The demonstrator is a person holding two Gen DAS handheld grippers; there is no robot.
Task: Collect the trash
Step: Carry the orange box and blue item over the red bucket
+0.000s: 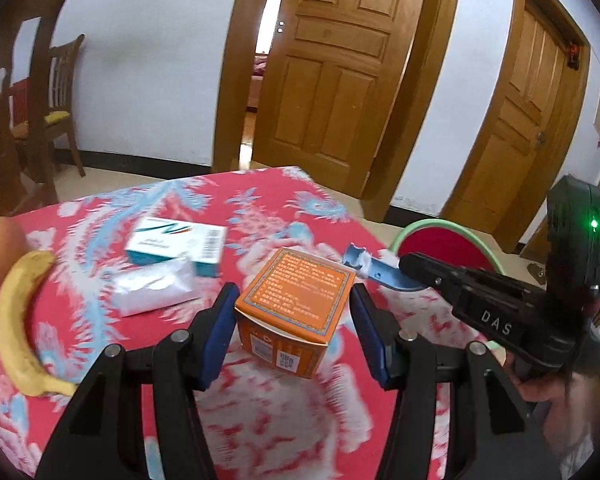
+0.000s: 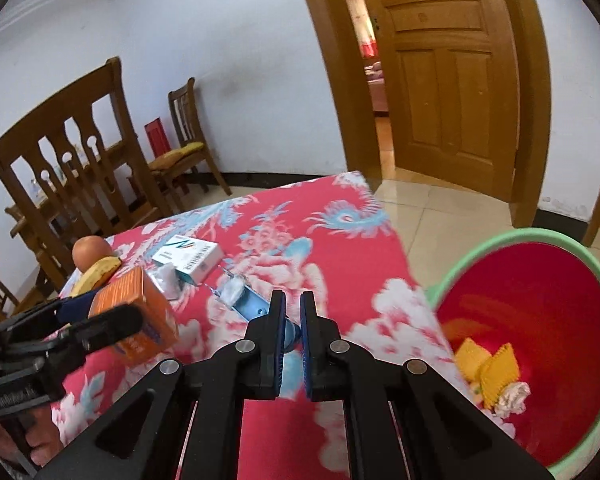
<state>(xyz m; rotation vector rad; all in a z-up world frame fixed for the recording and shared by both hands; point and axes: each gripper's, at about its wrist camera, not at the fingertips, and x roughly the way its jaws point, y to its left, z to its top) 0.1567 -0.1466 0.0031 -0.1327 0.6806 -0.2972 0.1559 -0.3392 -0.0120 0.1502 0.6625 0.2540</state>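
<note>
In the left wrist view the left gripper (image 1: 294, 334) fills the lower centre of the frame, its blue pads clamped on the two sides of an orange box (image 1: 296, 312); the box appears lifted clear of the red flowered worktop (image 1: 284, 412); at lower right the right gripper (image 1: 404, 266) reaches in from the right edge, pinched tight on a blue plastic strip (image 1: 374, 270) that carries a white wad near its far end. In the right wrist view that same gripper sits at lower centre, jaws nearly together on the strip, which points up and left over the cloth; the left gripper and its box show at the left edge of that frame. Further back in the left wrist view, at left of centre, a clear white packet (image 1: 154, 290) lies just in front of a white and teal carton (image 1: 178, 246), the two touching or nearly so; a banana (image 1: 16, 320) curves along the left edge, with an orange fruit (image 1: 0, 246) just behind its upper end. Off the worktop's right edge, at lower right of the right wrist view, stands a red bin with a green rim (image 2: 580, 264); yellow wrappers (image 2: 490, 366) and a crumpled tissue (image 2: 512, 398) lie inside it. Beyond stand wooden chairs (image 2: 72, 160) at left and a half-open wooden door (image 2: 448, 80) at upper right.
</note>
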